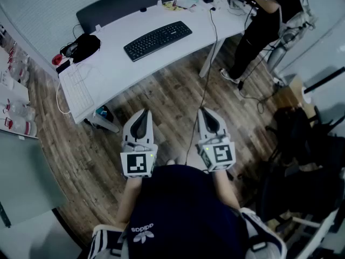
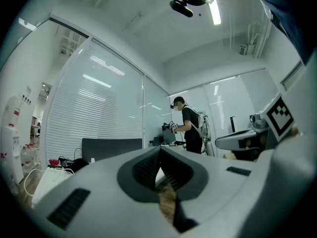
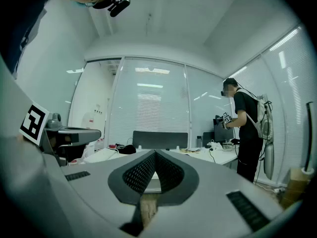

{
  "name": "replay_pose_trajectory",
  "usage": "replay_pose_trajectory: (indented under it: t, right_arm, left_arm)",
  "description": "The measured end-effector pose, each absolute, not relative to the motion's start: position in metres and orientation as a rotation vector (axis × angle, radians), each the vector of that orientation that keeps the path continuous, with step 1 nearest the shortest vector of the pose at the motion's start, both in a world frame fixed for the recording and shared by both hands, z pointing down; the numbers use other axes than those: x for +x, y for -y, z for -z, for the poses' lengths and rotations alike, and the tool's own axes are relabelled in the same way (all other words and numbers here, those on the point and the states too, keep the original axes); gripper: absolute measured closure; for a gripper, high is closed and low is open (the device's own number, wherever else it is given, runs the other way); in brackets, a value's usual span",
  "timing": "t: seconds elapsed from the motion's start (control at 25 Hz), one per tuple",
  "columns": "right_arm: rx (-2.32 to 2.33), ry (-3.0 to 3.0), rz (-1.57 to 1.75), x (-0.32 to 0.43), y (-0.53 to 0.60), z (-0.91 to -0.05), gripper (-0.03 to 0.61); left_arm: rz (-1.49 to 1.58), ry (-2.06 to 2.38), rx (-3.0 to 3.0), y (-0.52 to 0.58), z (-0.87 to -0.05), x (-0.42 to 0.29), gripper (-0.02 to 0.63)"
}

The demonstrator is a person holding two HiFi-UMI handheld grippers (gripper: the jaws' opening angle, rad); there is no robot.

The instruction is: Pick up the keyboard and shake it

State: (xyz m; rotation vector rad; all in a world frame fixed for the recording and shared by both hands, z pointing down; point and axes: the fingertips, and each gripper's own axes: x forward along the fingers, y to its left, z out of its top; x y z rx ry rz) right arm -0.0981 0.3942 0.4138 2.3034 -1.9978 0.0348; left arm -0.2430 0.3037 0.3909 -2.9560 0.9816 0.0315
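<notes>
We are in an office: a long white desk (image 1: 118, 66) with a keyboard (image 1: 158, 40) and cables (image 1: 214, 31) sits on a wood floor (image 1: 167, 104), glass walls (image 3: 198, 108) with blinds (image 2: 94, 123) close the room, and at the far right end a person (image 1: 264, 15) stands at a monitor (image 3: 221, 133).

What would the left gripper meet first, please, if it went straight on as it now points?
Probably the white desk, near the black keyboard; nothing shows in between, though the left gripper's height against the desk edge is unclear.
</notes>
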Motion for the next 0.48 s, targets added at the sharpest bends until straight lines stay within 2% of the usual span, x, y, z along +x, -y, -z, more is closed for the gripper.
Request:
replay_pose_trajectory:
  t: [0.48]
  right_arm:
    - [2.258, 2.002, 0.036, -0.098, -0.408, -0.413, 0.575]
  left_arm:
    - [-0.045, -0.961, -2.932, -0.327, -0.386, -0.243, 0.609]
